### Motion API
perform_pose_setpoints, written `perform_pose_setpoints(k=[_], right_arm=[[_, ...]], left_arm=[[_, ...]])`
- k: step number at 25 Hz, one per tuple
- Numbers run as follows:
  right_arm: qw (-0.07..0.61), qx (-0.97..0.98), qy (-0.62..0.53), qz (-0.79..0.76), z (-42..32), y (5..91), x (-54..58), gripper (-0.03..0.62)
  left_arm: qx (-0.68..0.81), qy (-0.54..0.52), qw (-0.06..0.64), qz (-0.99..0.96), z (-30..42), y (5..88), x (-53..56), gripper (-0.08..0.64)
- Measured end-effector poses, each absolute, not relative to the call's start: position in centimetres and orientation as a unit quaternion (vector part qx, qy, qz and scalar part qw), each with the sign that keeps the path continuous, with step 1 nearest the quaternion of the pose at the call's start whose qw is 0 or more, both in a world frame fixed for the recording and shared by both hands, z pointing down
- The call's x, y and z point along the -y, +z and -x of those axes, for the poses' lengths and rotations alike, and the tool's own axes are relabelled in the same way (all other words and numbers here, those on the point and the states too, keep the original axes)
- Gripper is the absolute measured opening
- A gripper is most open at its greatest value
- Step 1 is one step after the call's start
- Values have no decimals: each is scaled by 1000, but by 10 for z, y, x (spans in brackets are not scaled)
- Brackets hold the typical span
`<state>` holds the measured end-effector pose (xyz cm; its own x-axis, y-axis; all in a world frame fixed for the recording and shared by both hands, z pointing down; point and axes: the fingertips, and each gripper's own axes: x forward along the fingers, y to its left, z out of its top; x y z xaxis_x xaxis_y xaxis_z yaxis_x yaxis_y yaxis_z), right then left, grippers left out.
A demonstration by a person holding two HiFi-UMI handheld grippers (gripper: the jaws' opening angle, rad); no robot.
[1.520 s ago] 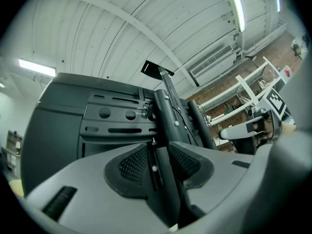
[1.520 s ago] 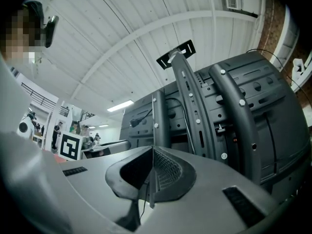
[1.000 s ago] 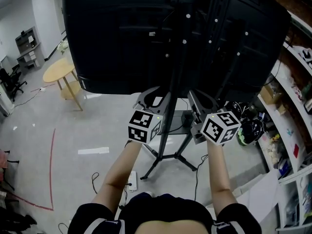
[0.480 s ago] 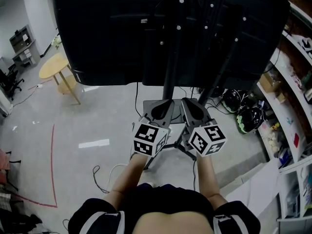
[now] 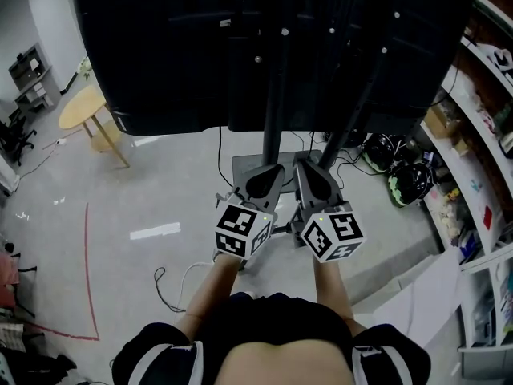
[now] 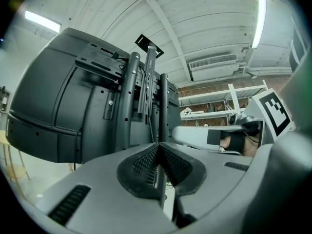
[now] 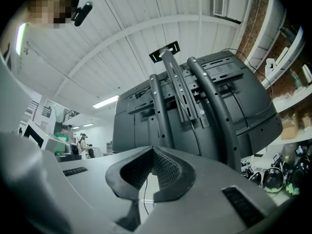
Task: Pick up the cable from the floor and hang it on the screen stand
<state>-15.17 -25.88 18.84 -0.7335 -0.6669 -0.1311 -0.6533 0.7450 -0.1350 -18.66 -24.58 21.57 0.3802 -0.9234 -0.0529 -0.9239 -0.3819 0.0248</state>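
The left claw [image 5: 268, 172] is found closed: in the left gripper view its ribbed pads [image 6: 141, 165] are pressed together at the tip, and nothing is seen between them. The right claw [image 5: 309, 169] is likewise closed. Its pads [image 7: 168, 172] meet at the tip in the right gripper view, with nothing gripped. Both claws are held side by side, near each other but not touching, each carried on a bare forearm.

The screen stand [image 5: 272, 95] is located directly ahead of both claws. Its dark upright poles rise just beyond the tips, and the back of the screen [image 5: 160, 54] is spread above them. The grey base plate [image 5: 240, 167] of the stand is seen just left of the left claw's tip.

The cable [image 5: 189, 269] is lying on the floor [image 5: 120, 199], behind and to the left of the left claw, beside the left forearm and apart from both claws. Helmets [image 5: 405, 187] are noted on the floor to the right of the right claw.
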Motion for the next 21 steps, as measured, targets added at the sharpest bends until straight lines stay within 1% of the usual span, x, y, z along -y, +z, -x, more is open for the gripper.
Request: perform_pose_setpoints(k=[7, 21], right_arm=[[92, -920, -43, 378, 146, 192, 260, 23], [79, -927, -43, 365, 167, 199, 252, 23]], left_arm=[[-557, 13, -1, 830, 191, 226, 241, 8], [-557, 2, -19, 831, 212, 242, 231, 8]])
